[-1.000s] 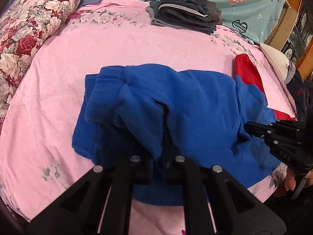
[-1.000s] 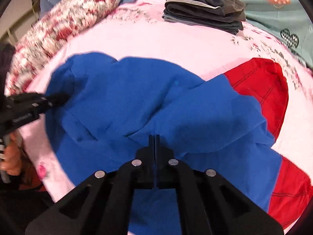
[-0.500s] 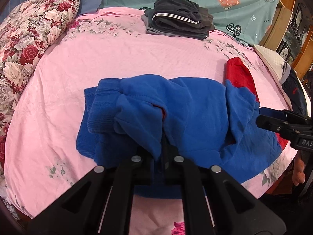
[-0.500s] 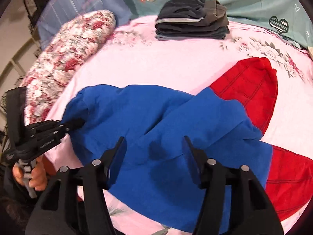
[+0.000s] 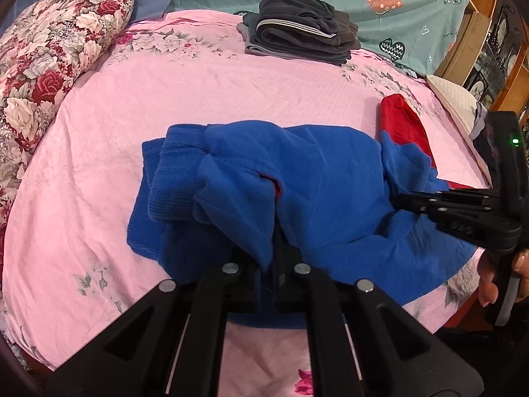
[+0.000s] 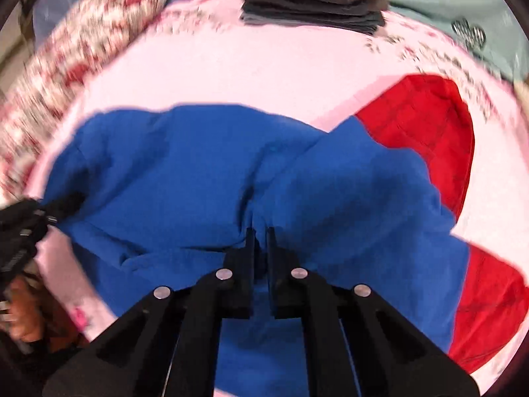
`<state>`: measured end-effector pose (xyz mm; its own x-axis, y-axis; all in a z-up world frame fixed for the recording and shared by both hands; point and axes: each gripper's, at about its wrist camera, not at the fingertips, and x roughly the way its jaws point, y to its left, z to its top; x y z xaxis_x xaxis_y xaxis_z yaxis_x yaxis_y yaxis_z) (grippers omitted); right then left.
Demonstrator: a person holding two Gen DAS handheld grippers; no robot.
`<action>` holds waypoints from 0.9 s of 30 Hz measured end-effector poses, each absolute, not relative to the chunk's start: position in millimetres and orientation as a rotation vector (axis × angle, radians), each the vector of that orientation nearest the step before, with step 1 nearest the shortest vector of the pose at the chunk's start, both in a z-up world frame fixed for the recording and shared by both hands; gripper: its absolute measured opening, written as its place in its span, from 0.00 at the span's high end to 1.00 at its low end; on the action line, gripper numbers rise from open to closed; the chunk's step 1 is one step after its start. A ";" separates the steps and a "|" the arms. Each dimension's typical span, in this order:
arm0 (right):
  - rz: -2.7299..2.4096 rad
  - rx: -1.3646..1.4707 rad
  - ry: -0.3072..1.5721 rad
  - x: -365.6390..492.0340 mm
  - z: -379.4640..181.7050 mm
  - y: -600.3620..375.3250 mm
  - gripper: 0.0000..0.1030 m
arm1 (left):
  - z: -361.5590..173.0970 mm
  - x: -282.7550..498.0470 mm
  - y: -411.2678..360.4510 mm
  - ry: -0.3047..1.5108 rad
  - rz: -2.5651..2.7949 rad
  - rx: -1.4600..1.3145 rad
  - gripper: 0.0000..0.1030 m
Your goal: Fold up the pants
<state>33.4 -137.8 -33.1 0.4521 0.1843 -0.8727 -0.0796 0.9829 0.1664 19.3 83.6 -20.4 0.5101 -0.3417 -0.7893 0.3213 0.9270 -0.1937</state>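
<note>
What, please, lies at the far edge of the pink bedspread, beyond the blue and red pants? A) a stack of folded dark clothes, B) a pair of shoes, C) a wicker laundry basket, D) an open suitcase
A: a stack of folded dark clothes sits at the far edge of the pink bedspread, beyond the blue and red pants.

pink bedsheet (image 5: 231, 92), floral pillow (image 5: 49, 49), wooden cabinet (image 5: 476, 43)
</note>
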 end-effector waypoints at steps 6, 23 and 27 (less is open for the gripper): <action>0.289 0.266 0.868 -3.9 13.0 -159.6 0.95 | -3.0 15.8 94.0 0.926 -0.401 -0.038 0.96; 0.260 0.067 0.848 -67.2 -13.2 -143.6 0.63 | -17.2 -36.1 95.8 0.965 -0.348 0.076 0.83; 0.176 0.049 0.782 -65.2 23.3 -180.9 0.63 | 19.9 -62.0 83.2 0.870 -0.388 0.156 0.70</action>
